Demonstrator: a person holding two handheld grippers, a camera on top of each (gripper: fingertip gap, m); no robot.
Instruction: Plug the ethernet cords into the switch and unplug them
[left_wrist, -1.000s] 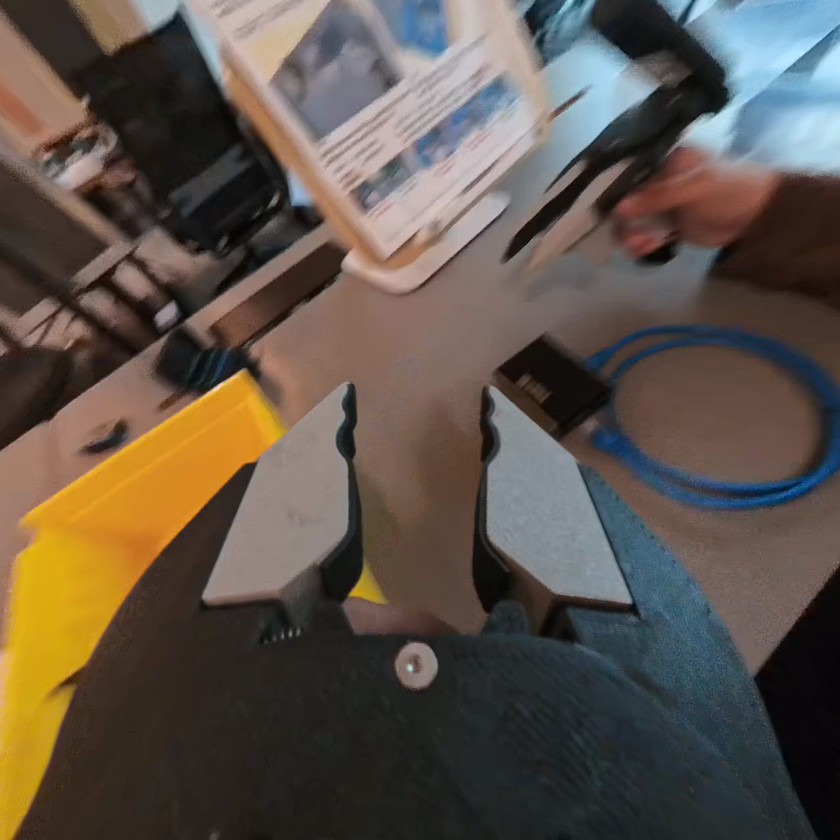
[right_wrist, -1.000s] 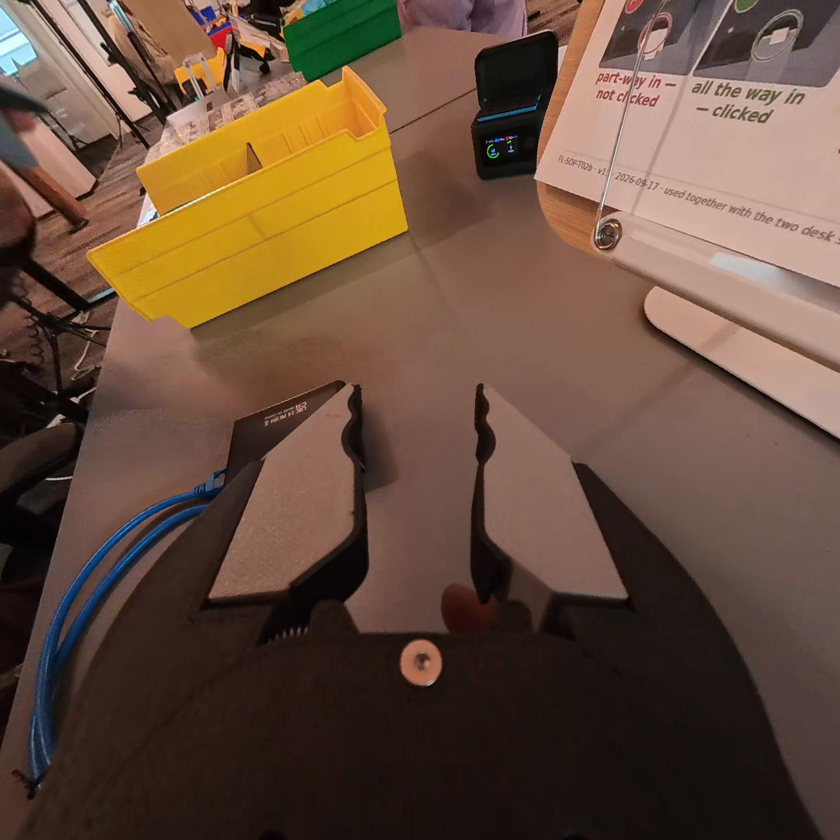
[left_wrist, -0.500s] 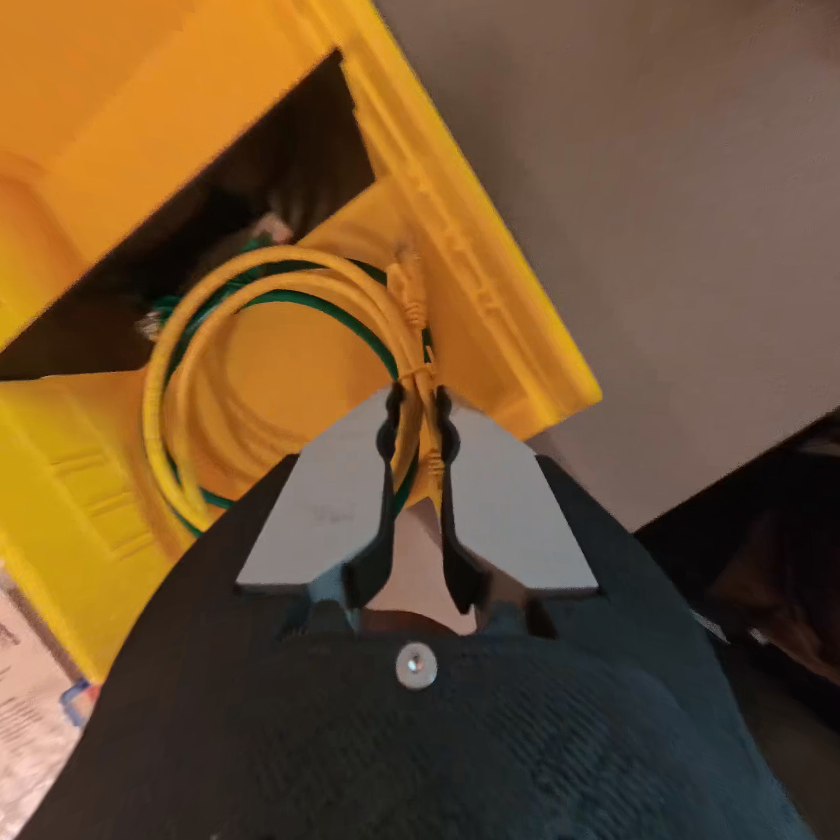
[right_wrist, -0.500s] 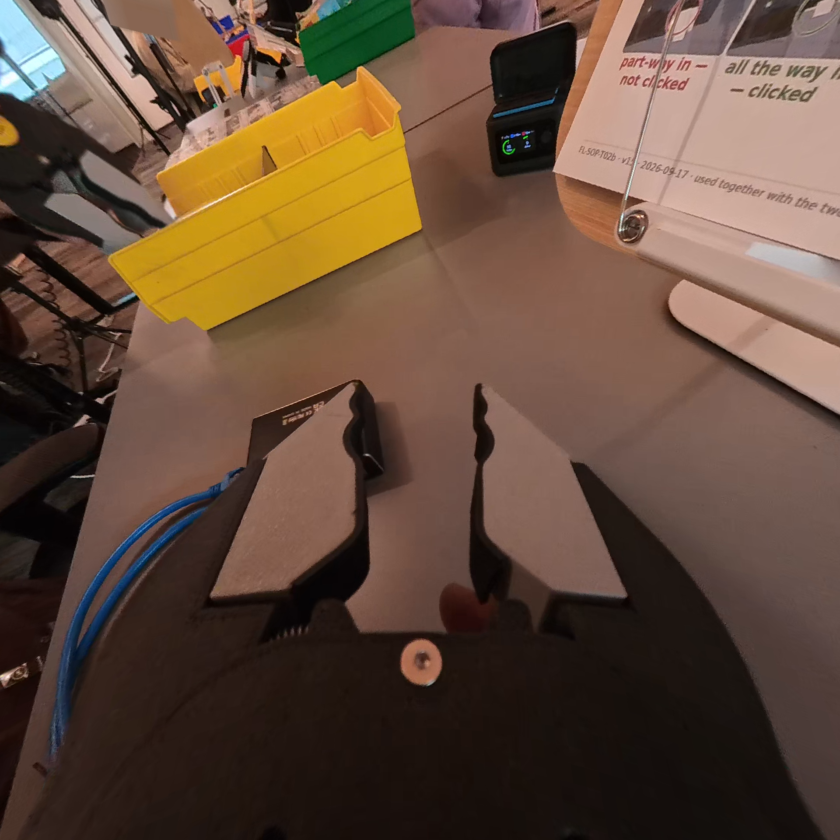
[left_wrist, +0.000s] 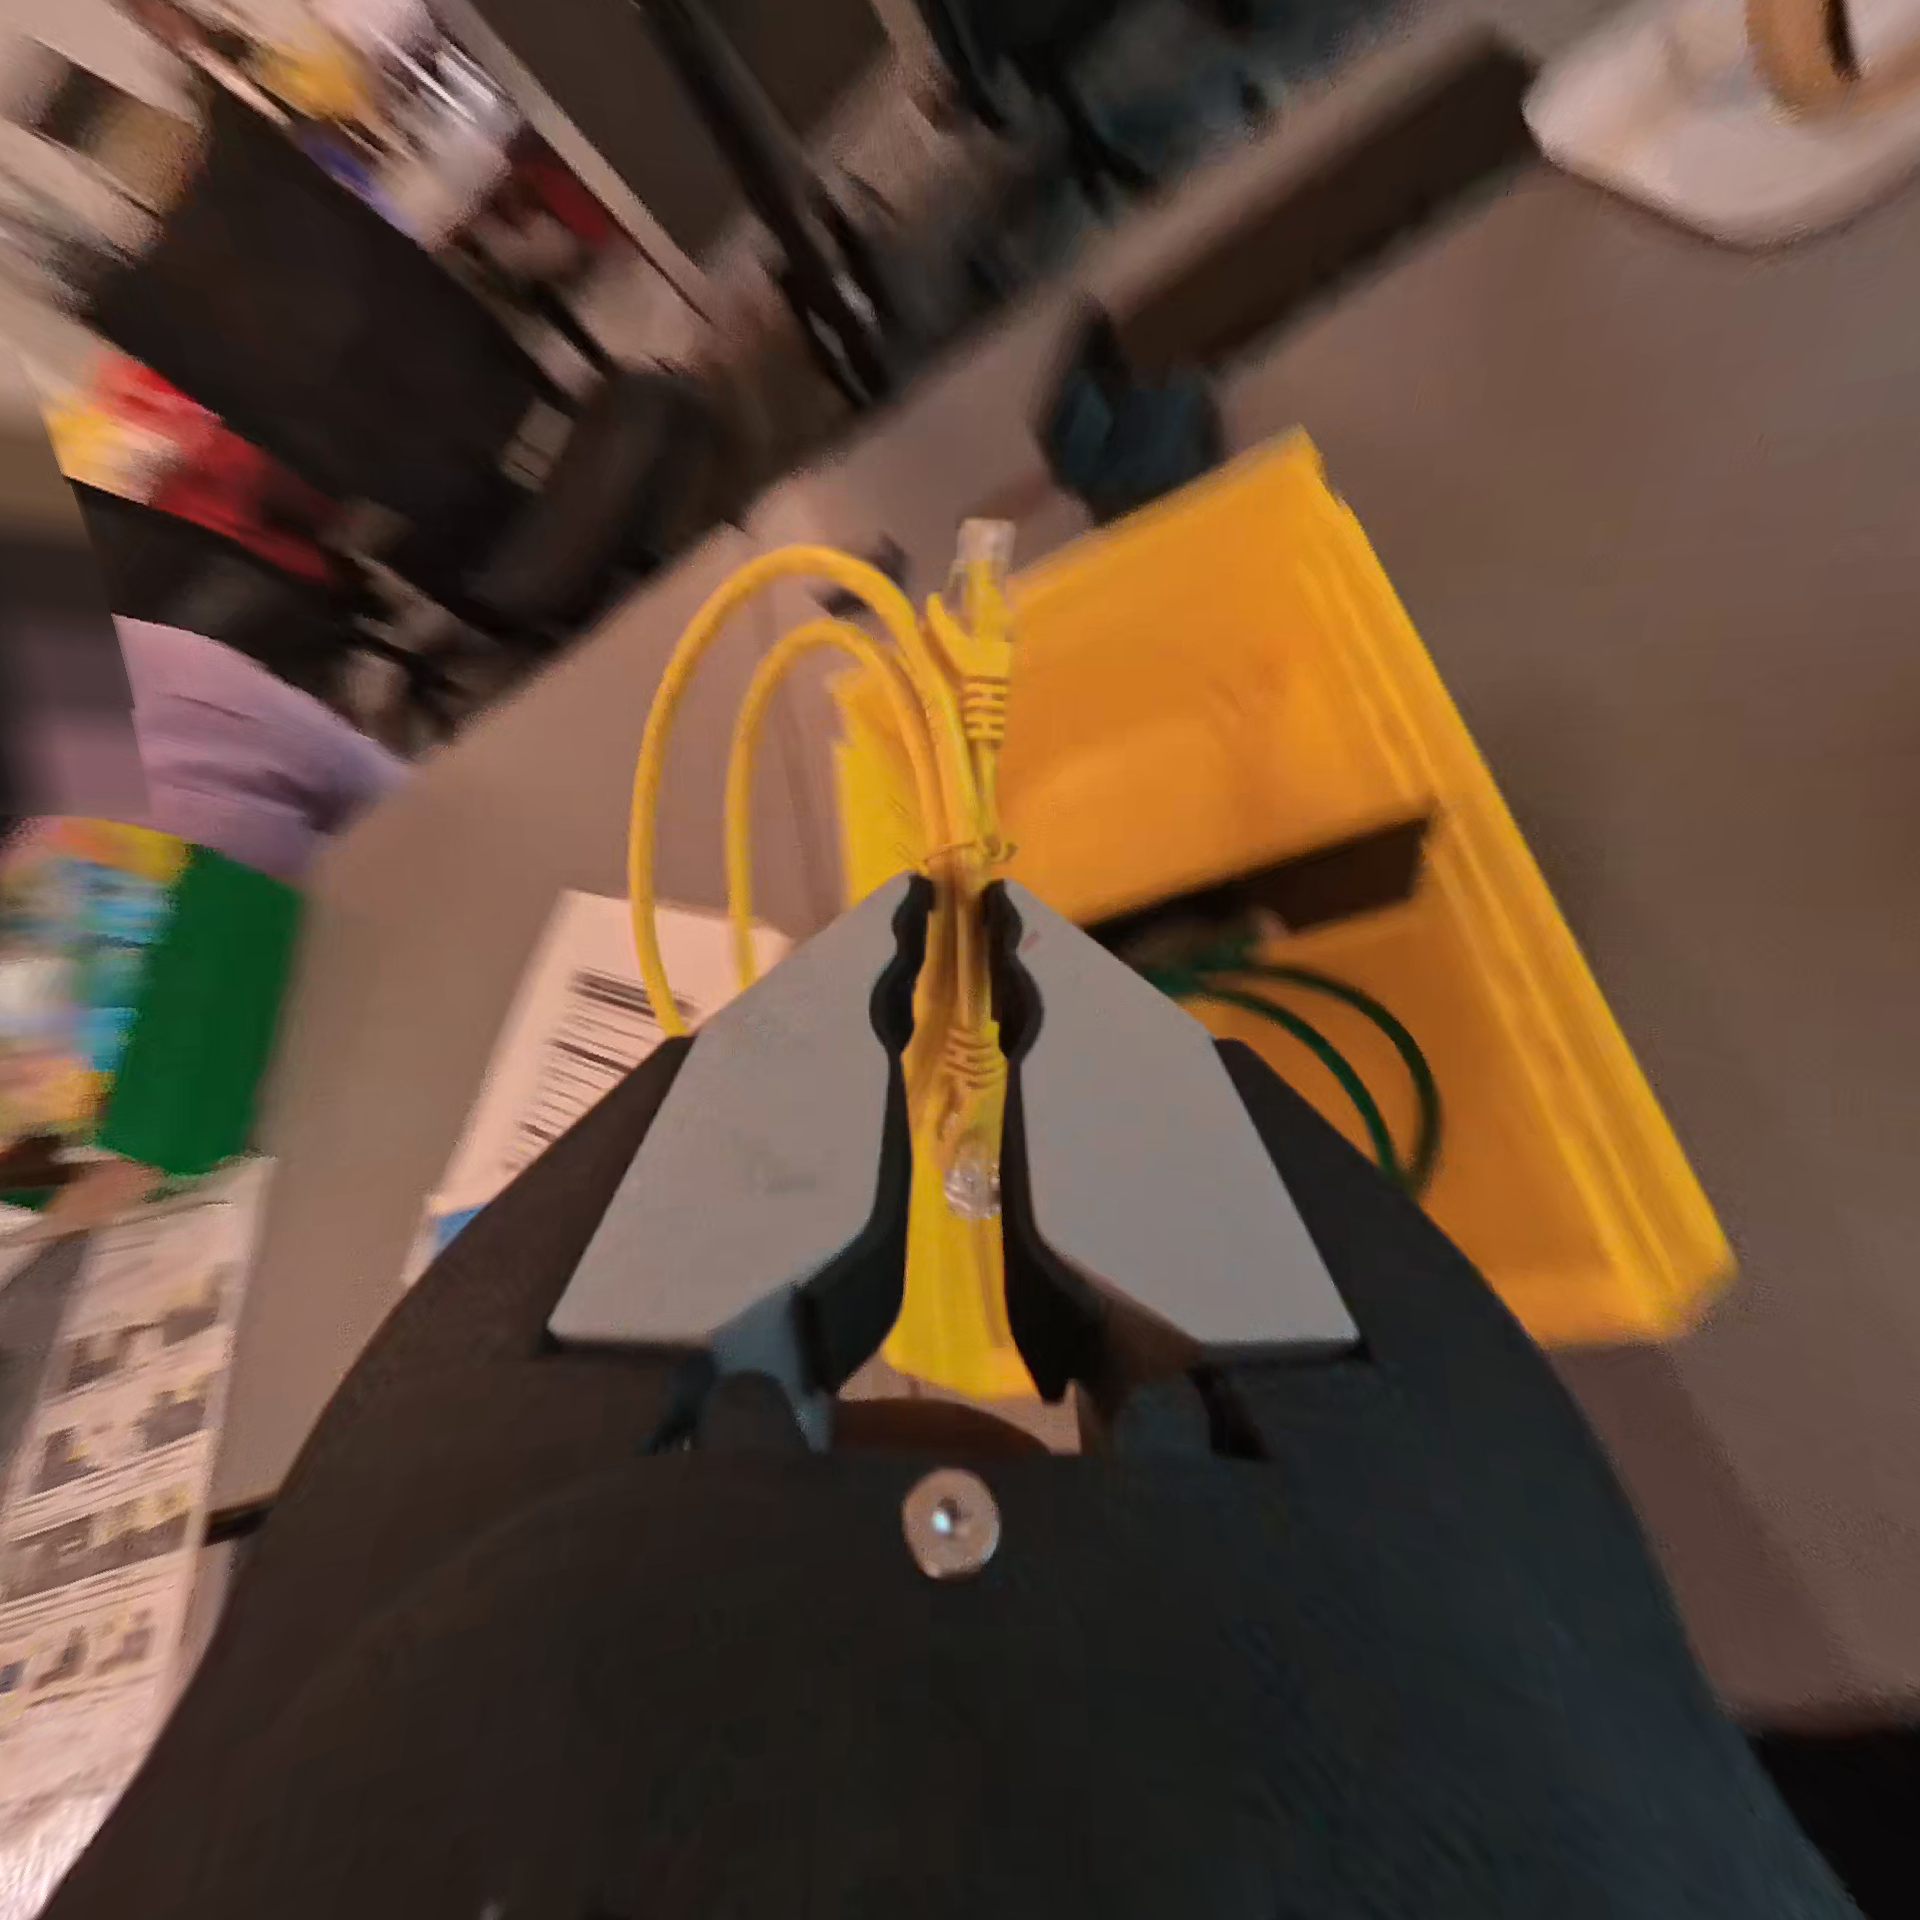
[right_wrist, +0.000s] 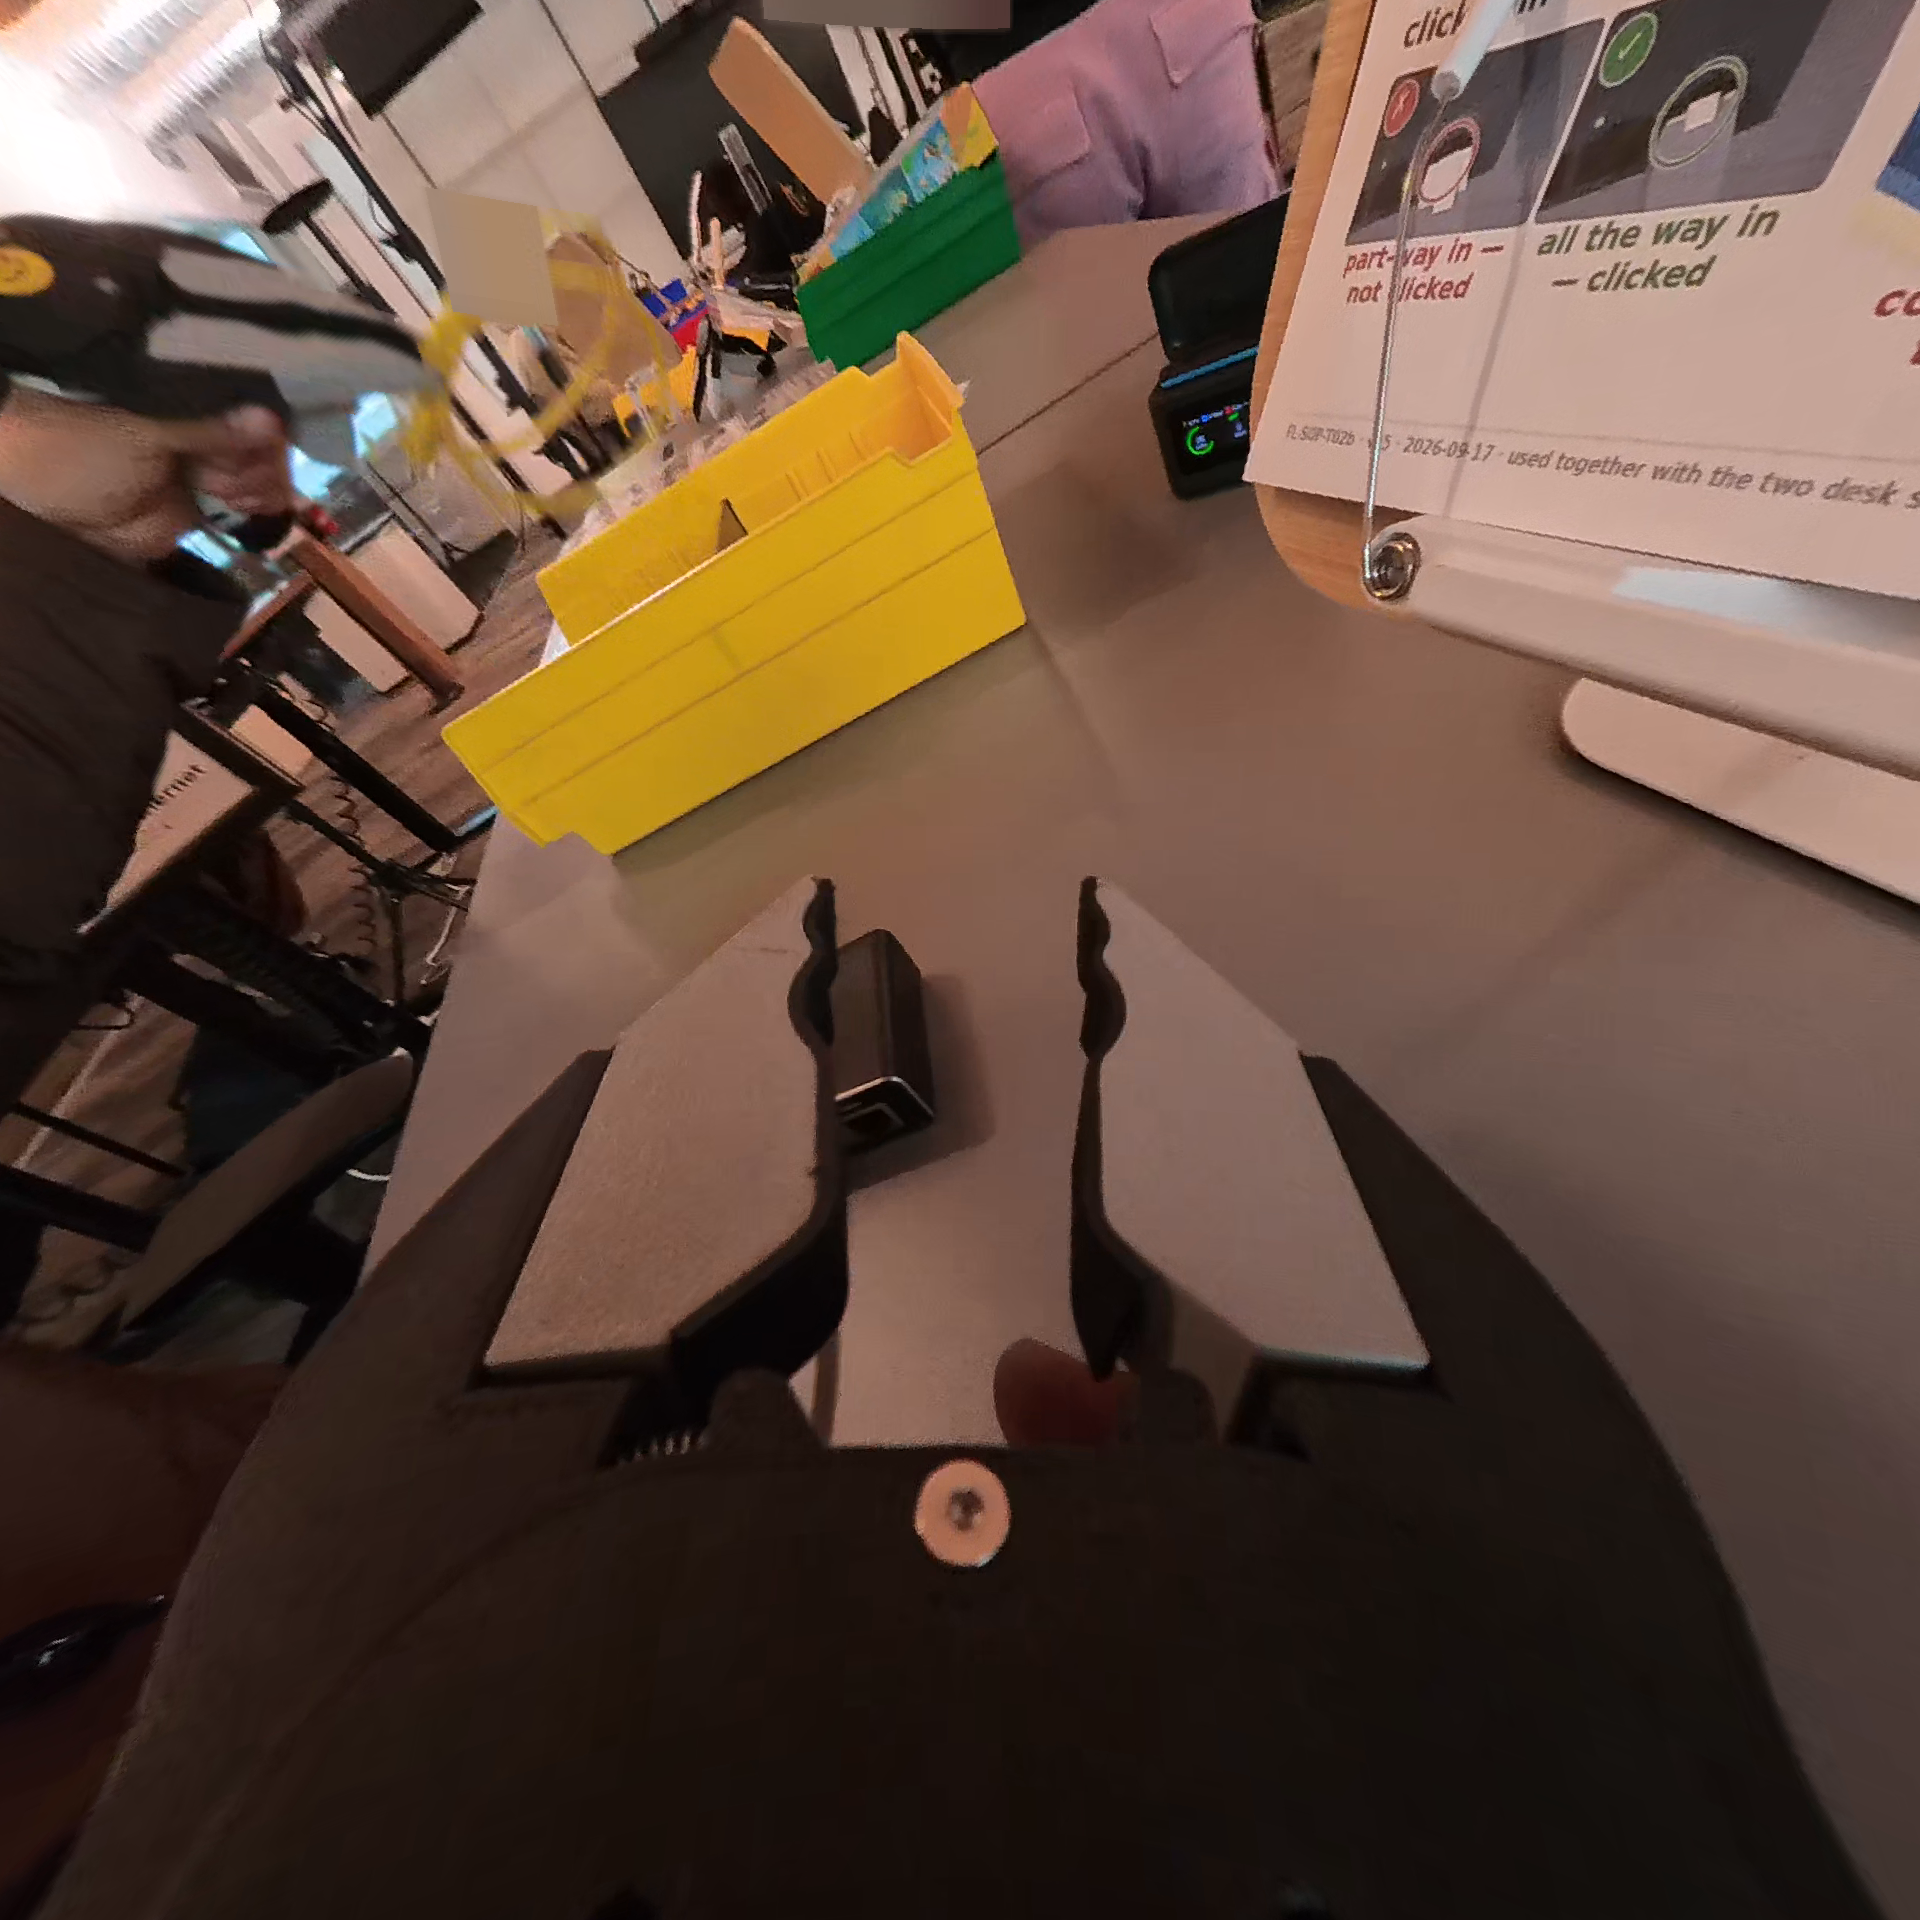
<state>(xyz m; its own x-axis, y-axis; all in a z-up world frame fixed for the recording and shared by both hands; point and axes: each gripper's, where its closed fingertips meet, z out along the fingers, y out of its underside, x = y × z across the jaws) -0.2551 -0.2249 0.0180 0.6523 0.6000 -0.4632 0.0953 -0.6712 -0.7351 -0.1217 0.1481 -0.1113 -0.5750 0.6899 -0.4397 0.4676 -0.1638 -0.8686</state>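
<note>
On the grey table (right_wrist: 1299, 831), a yellow bin (right_wrist: 748, 644) stands near the left edge and the black switch (right_wrist: 883, 1029) lies nearer the front, under the empty, open right hand-held gripper (right_wrist: 951, 914). The left hand-held gripper (left_wrist: 951, 894), raised above the bin, is closed on a coiled yellow ethernet cord (left_wrist: 971, 675). Fetching appears done; next, a plug must likely be freed and aligned with a port.

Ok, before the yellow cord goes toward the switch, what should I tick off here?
1. Left gripper shut on the yellow cord: ok.
2. Cord lifted out of the yellow bin: ok.
3. Cord loose enough to plug: not ok, it is bundled in a coil with a tie.
4. Right gripper open and empty: ok.
5. Switch on the table, by the right gripper's fingers: ok.
6. A free port on the switch: cannot tell.
</note>
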